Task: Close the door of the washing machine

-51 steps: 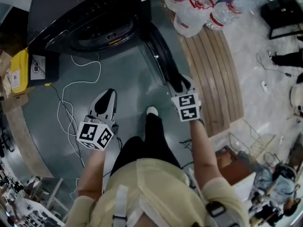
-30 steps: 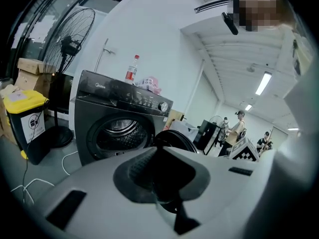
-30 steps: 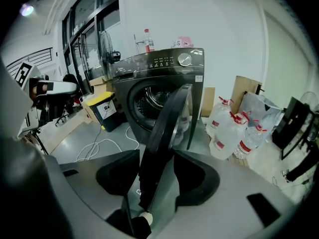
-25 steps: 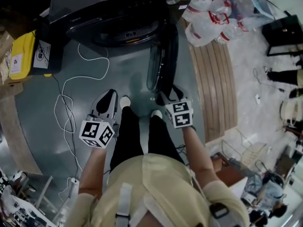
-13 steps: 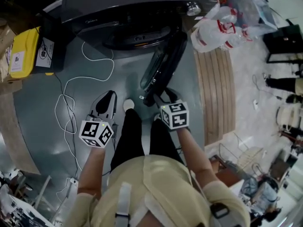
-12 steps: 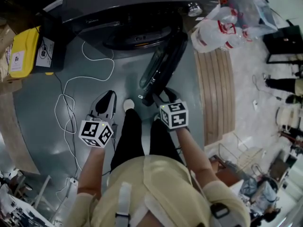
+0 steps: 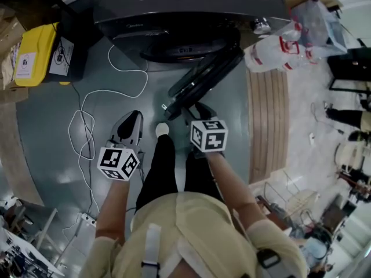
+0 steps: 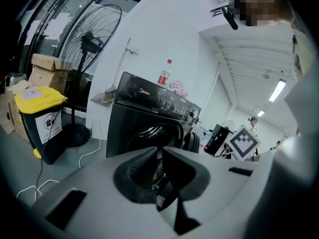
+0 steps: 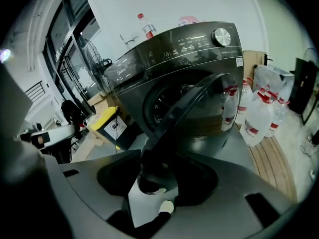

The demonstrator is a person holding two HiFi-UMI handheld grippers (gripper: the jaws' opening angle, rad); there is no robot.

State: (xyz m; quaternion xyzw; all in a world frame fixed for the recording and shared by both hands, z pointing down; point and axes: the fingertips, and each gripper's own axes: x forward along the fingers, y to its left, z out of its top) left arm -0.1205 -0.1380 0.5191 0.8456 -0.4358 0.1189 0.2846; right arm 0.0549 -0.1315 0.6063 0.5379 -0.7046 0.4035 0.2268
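Observation:
The dark front-loading washing machine (image 7: 185,4) (image 8: 144,128) (image 9: 174,63) stands at the top of the head view. Its round door (image 7: 203,77) (image 9: 189,103) hangs half open, slanting out from the hinge at the right. My right gripper (image 7: 194,108) (image 9: 159,168) is at the door's free edge, which sits between the jaws as they are closing; I see no firm pinch. My left gripper (image 7: 133,117) (image 8: 160,156) hovers over the floor to the left, pointed at the machine, its tips together on nothing.
A yellow-lidded bin (image 7: 32,57) (image 8: 37,113) stands left of the machine, and a white cable (image 7: 87,114) loops over the grey floor. Packed water bottles (image 7: 278,45) (image 9: 259,113) and a wooden slat board (image 7: 266,114) lie to the right. My foot (image 7: 162,130) is between the grippers.
The door has swung from pointing straight out to slanting toward the machine. The right gripper moved left with its free edge. The left gripper keeps much the same place in the view.

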